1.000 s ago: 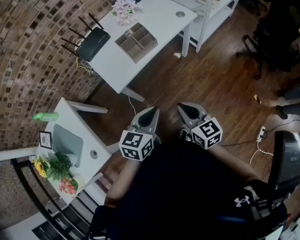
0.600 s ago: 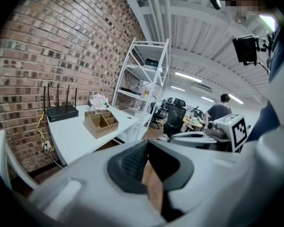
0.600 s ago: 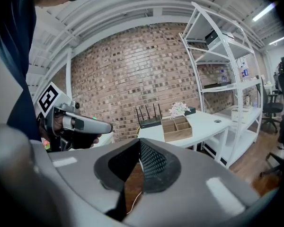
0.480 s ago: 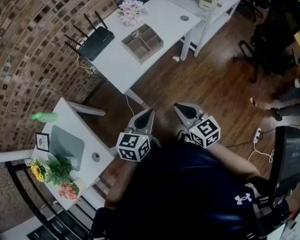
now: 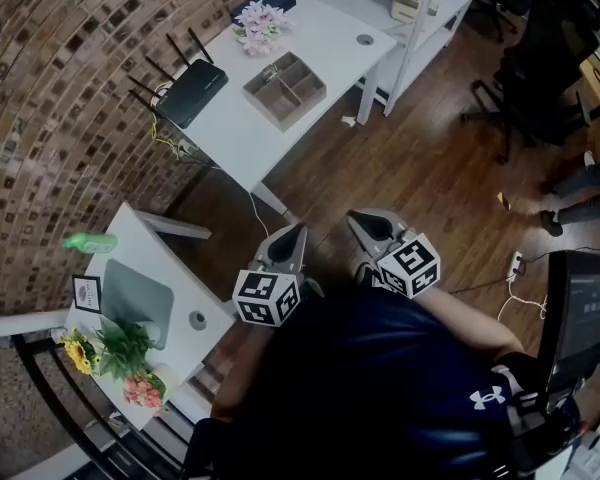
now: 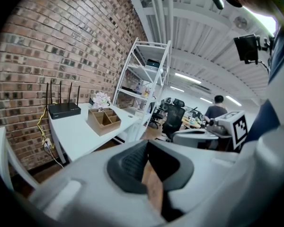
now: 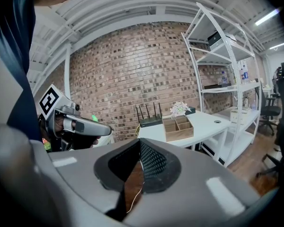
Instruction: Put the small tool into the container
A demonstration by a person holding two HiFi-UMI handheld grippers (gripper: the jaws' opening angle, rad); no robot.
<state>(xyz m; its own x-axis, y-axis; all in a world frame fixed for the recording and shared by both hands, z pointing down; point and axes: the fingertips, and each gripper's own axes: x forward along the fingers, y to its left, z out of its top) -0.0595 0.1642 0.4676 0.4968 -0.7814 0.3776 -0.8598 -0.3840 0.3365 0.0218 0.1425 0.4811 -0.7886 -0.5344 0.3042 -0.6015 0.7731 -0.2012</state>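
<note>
Standing back on the wooden floor [image 5: 420,168], the person holds the left gripper [image 5: 296,232] and the right gripper [image 5: 358,220] side by side close to the body. Each pair of jaws is clenched tip to tip, with nothing but floor showing in the gap behind the pads. Well ahead of both jaws, and well apart from them, stands the white worktop [image 5: 315,38]. It carries the container [image 5: 285,90] — an open wooden tray split into compartments — with a black router [image 5: 191,90] to the left of it as the jaws point and a bunch of pale flowers [image 5: 257,23] beyond it. The small tool itself cannot be picked out in any view. A dark speck [image 5: 271,69] sits in the container's far-left compartment, too small to say whether that is it. So the scene fits either a tool already lying in the tray or one lying somewhere these views do not resolve. As a judgement only: a tool that small should be light and stiff. It is probably slim enough to roll or twist between ribbed pads, and hard enough to skid if pinched at a tapered end. Taking it across its thickest part, near the middle where it balances, with the jaws square to its length, would likely hold it steadiest — gripped by the tip it could pivot.
</note>
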